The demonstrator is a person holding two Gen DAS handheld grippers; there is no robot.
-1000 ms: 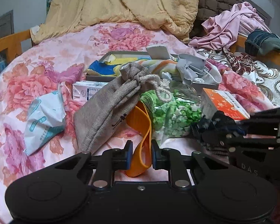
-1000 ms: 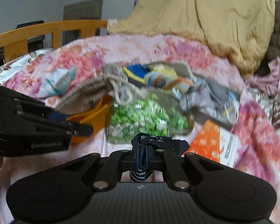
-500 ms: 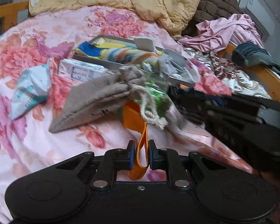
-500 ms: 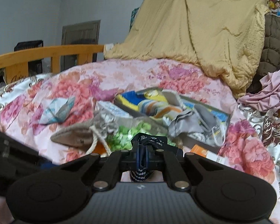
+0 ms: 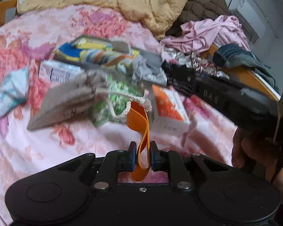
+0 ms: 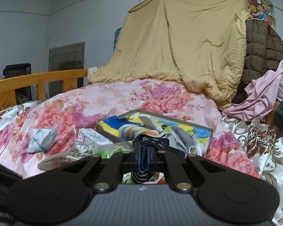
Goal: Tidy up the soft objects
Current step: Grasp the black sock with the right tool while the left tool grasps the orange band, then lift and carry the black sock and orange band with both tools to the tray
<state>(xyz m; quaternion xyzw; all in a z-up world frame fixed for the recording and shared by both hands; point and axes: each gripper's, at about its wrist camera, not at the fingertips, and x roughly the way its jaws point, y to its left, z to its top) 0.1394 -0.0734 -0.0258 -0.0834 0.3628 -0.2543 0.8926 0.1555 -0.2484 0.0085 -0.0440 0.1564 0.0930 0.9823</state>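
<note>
My left gripper (image 5: pixel 141 146) is shut on an orange rubber band (image 5: pixel 140 124) and holds it above the floral bedspread. A grey drawstring pouch (image 5: pixel 66 101) lies left of the band, its cord draped over a bag of green pieces (image 5: pixel 120 94). My right gripper (image 6: pixel 143 150) is shut on a dark blue patterned cloth (image 6: pixel 150 143), raised in front of a shallow box (image 6: pixel 201 128) filled with colourful and grey fabrics. The right gripper also shows in the left wrist view (image 5: pixel 179 79), over the box's right end.
An orange-and-white carton (image 5: pixel 167 109), a white carton (image 5: pixel 60 71) and a pale blue packet (image 5: pixel 11 88) lie on the bedspread. A tan quilt (image 6: pixel 179 43), brown padded jacket (image 6: pixel 264 49), pink garment (image 6: pixel 264 94) and jeans (image 5: pixel 237 56) are at the back. A wooden bed rail (image 6: pixel 37 82) runs left.
Both grippers have lifted with their loads. The orange band has pulled up and right, out from under the pouch. The right gripper rose and moved toward the box.
</note>
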